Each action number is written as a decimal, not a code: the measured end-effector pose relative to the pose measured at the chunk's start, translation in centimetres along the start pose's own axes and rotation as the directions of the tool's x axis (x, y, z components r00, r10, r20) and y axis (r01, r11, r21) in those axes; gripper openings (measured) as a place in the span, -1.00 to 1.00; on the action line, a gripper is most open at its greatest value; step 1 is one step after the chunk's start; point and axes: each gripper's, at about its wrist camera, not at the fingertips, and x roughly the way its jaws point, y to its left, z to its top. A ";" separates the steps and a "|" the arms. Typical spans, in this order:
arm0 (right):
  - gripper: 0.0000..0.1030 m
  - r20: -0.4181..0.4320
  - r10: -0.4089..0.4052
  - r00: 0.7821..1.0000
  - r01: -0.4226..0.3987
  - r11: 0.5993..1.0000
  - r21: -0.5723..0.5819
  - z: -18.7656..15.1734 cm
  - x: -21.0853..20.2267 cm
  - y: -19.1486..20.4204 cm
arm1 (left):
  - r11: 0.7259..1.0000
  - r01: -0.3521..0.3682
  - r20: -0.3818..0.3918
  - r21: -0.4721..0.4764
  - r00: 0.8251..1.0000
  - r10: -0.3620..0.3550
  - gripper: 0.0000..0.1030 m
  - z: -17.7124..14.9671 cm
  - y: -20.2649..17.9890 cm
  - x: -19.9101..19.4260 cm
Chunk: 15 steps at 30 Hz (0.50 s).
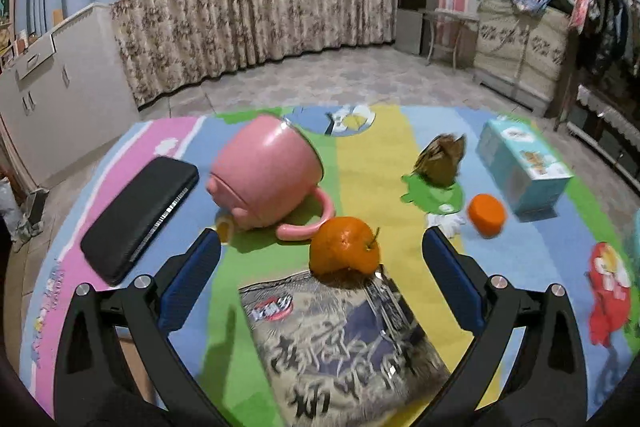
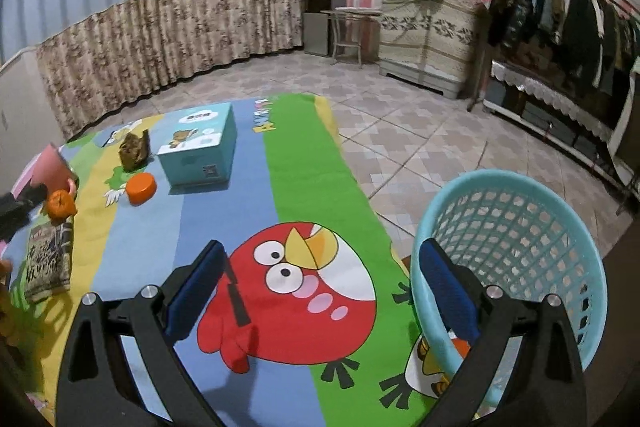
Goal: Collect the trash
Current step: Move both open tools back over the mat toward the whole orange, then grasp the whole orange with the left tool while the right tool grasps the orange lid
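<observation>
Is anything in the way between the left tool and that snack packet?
Partly. A tangerine sits on the snack packet's far edge; otherwise the open left tool has nothing visible blocking it.

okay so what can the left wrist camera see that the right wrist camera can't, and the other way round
Only the left wrist view shows the black case beside the tipped pink mug, and the open left gripper hovering over the snack packet.

Only the right wrist view shows the blue basket at the mat's edge, the large red bird print, and the open, empty right gripper.

Both show the mandarin, orange cap, brown wrapper, tissue box, the packet and part of the mug.
</observation>
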 end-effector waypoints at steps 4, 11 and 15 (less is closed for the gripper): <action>0.86 -0.005 0.037 0.999 -0.037 0.996 0.080 0.1 0.1 -1.0 | 0.999 -0.020 -0.015 0.047 1.000 0.020 0.89 -0.4 -0.7 1.6; 0.86 -0.061 0.038 0.997 -0.035 0.999 0.041 -0.4 1.4 0.3 | 0.998 0.034 -0.028 0.049 0.999 -0.033 0.77 -0.2 -0.7 2.2; 0.86 -0.074 0.089 0.993 -0.089 0.996 0.002 0.2 2.0 2.4 | 0.997 0.072 -0.080 0.030 0.994 -0.069 0.30 -0.1 -0.4 3.2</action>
